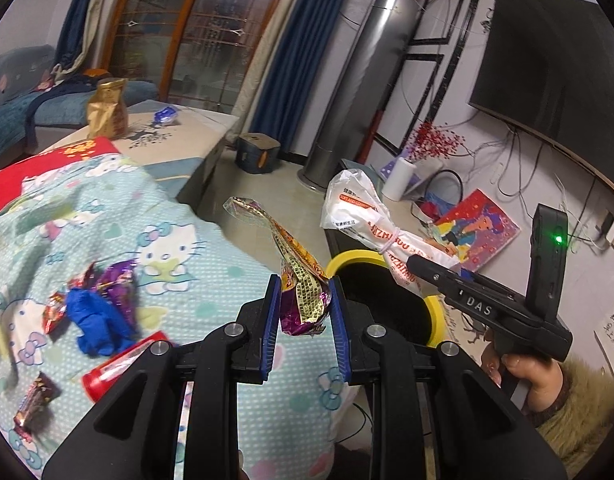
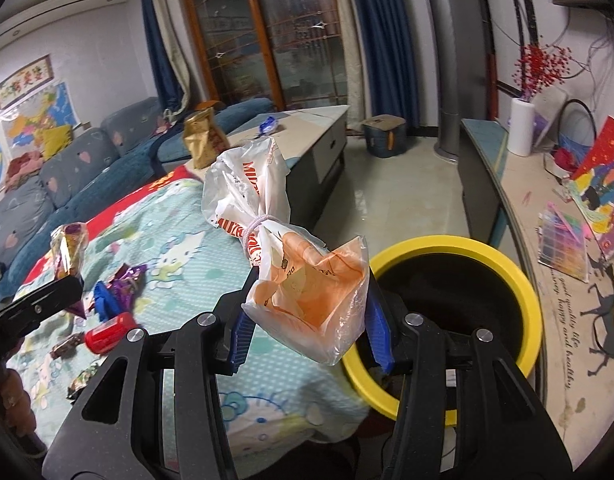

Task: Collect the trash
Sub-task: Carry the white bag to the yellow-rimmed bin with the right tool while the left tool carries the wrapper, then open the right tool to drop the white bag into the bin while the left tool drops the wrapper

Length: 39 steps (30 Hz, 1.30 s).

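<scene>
With left tongs [image 1: 305, 300] clamping a wrapper [image 1: 303, 300] and right tongs [image 2: 307, 312] a bag [image 2: 307, 300], I centre each over the bin [image 2: 459, 250] before releasing.

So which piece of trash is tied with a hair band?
The white and orange plastic bag in the right gripper, cinched by a pale band. The crinkly snack wrapper in the left gripper has none.

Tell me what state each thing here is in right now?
Left gripper: shut on the snack wrapper, held in the air.
Right gripper: shut on the plastic bag, tied with a band.
Yellow-rimmed bin: open, upright.
Blue glove: crumpled on the blanket.
Red can: lying on its side.
</scene>
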Motion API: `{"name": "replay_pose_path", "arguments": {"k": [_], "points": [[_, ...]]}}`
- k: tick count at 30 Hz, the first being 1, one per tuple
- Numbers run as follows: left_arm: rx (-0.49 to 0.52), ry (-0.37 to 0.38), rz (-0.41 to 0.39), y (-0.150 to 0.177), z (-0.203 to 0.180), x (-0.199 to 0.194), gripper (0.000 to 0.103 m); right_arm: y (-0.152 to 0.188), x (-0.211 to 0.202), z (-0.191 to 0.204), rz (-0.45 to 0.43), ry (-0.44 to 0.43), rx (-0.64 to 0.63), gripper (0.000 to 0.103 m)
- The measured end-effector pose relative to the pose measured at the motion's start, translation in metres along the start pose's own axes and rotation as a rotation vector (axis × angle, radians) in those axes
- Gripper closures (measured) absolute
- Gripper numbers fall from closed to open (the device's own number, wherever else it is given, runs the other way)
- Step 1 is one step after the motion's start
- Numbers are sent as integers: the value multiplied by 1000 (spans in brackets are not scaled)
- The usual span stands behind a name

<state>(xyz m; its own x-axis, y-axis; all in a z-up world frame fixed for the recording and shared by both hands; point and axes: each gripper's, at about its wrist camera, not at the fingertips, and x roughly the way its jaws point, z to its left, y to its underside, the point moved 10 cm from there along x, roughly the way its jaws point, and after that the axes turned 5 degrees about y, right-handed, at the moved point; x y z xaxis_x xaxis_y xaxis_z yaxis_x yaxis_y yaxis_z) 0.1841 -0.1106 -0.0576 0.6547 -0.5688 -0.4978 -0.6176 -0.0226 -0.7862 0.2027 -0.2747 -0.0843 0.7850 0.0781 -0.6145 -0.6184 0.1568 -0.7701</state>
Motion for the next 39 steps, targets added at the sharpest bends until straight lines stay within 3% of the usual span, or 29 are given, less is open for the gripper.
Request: {"name": "replay_pose_path", "arguments": {"k": [25, 39], "points": [[158, 139, 117, 17, -92, 64, 80, -11, -11, -105, -29, 172, 133, 63], [211, 177, 188, 31, -120, 110, 80, -3, -6, -157, -16, 263, 187, 62]]}}
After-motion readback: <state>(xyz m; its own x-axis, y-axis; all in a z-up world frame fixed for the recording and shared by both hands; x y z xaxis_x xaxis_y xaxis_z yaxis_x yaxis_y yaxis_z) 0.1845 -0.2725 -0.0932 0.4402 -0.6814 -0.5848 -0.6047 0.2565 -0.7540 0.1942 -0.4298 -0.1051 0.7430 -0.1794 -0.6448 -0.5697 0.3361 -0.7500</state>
